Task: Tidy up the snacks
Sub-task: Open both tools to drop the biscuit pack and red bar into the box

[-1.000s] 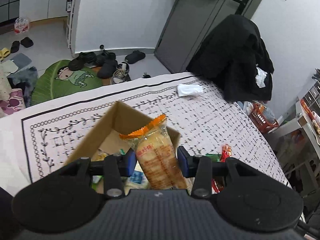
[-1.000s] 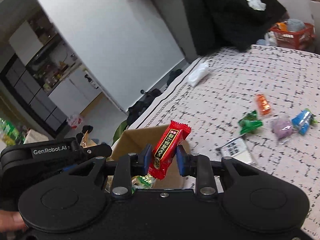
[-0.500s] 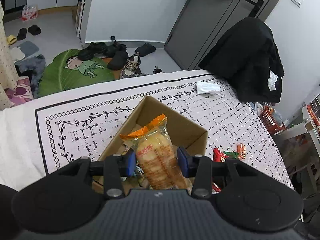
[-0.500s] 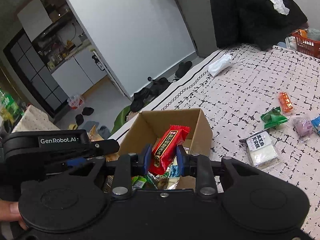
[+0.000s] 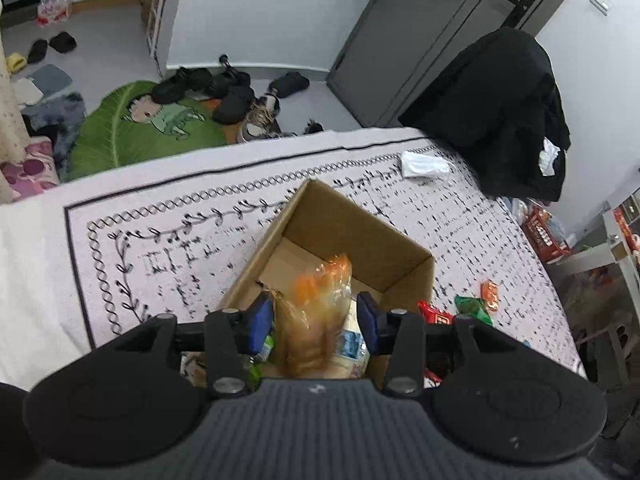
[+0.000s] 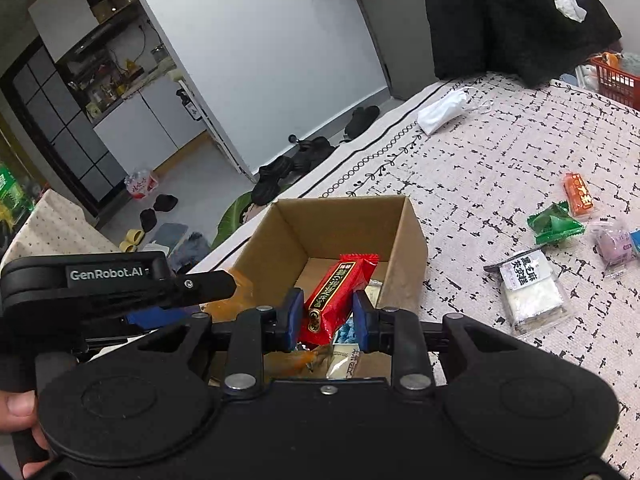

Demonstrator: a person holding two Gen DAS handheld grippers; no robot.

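Now the left hand-held gripper [image 5: 316, 320] is opening, its blurred orange-topped snack bag [image 5: 316, 320] between the jaws above the cardboard box [image 5: 360, 236]; the right hand-held gripper [image 6: 327, 316] clamps a red snack bar [image 6: 336, 296].

A white wall [image 5: 256, 12] and grey door [image 5: 432, 40] are standing behind a table draped in a black-patterned white cloth [image 5: 168, 240]. Dark shoes [image 5: 232, 96] and a green leaf-shaped mat [image 5: 132, 132] are lying on the pale floor [image 5: 104, 36], while a black coat [image 5: 508, 112] is hanging over furniture near the door.
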